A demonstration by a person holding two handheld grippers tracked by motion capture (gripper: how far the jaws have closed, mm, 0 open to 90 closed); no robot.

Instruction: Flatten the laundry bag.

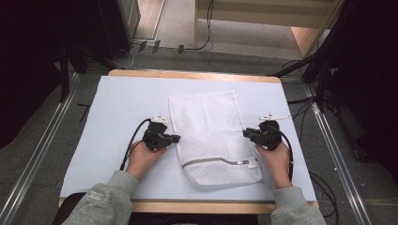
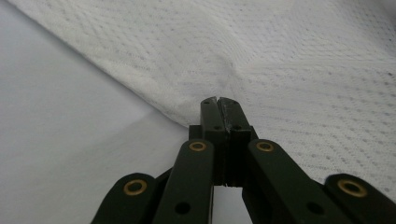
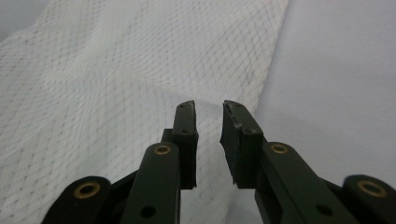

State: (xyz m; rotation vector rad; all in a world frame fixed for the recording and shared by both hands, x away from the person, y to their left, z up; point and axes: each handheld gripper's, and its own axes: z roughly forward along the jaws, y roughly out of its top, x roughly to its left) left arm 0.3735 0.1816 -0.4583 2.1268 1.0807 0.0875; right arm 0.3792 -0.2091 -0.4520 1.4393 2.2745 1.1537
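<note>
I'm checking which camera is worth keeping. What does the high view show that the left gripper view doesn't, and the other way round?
High view alone: the whole white mesh laundry bag with its grey zipper near the person's edge, both hands, the right gripper at the bag's right edge, and the floor around the table.

Left gripper view alone: the left gripper close up, jaws closed together at the bag's edge, mesh puckering at the tips.

Both: the bag and the pale table cover.
</note>
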